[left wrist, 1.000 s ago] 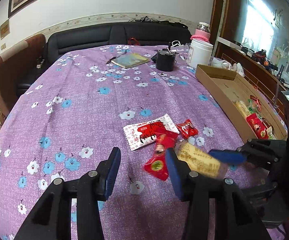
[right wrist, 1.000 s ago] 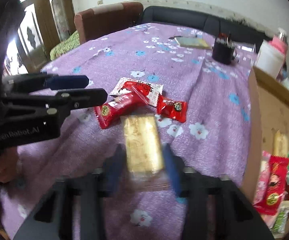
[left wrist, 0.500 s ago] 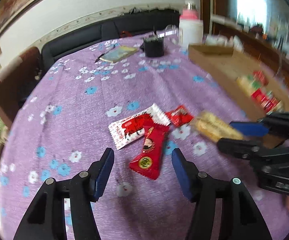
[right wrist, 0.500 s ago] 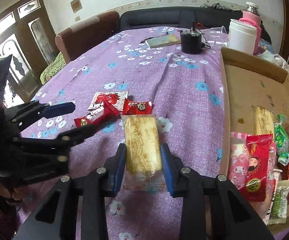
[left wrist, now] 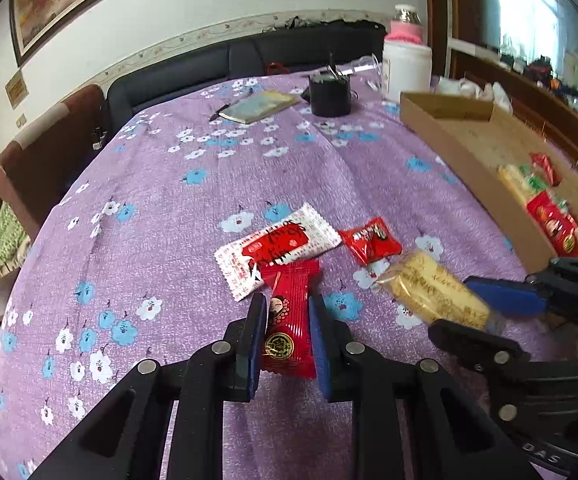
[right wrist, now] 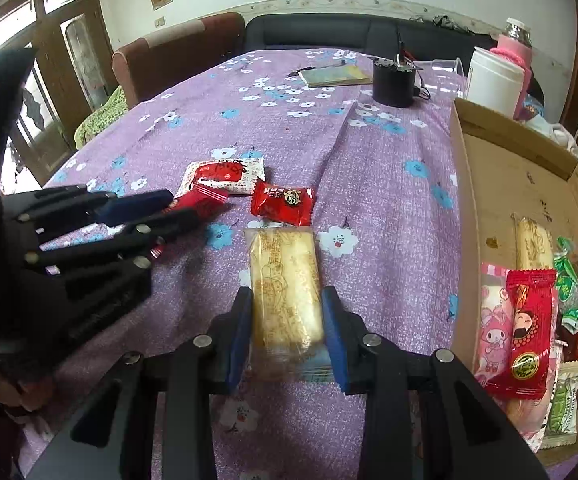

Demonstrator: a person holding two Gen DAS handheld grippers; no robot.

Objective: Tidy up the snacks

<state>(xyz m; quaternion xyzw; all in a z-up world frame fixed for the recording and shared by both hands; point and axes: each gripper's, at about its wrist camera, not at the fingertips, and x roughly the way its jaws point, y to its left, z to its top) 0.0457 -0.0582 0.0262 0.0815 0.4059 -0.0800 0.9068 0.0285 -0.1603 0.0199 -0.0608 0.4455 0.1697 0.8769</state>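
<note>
Your left gripper has just closed: half a second ago its jaws stood wide on either side of the red packet, now the blue pads press against both long edges of it. So that is a fresh grasp, made low on the wrapper, with the packet apparently flat on the purple cloth and not yet lifted. Its top end overlaps the corner of the white packet; lift carefully or that one may drag along.

Your right gripper is as it was, clenched on the yellow cake bar, which sticks out forward between the pads, clear of the cloth as far as I can tell. The box lies just to its right.

Meaning for the task: both hands are loaded, two snacks ready for the box. Left on the cloth are the white packet and a small red candy.

The red packet: glossy crimson foil, crimped ends, a cartoon figure at the middle and a gold round seal below. Thin and slippery-looking. A twin of it already lies in the box, among pink, green and yellow wrappers.
</note>
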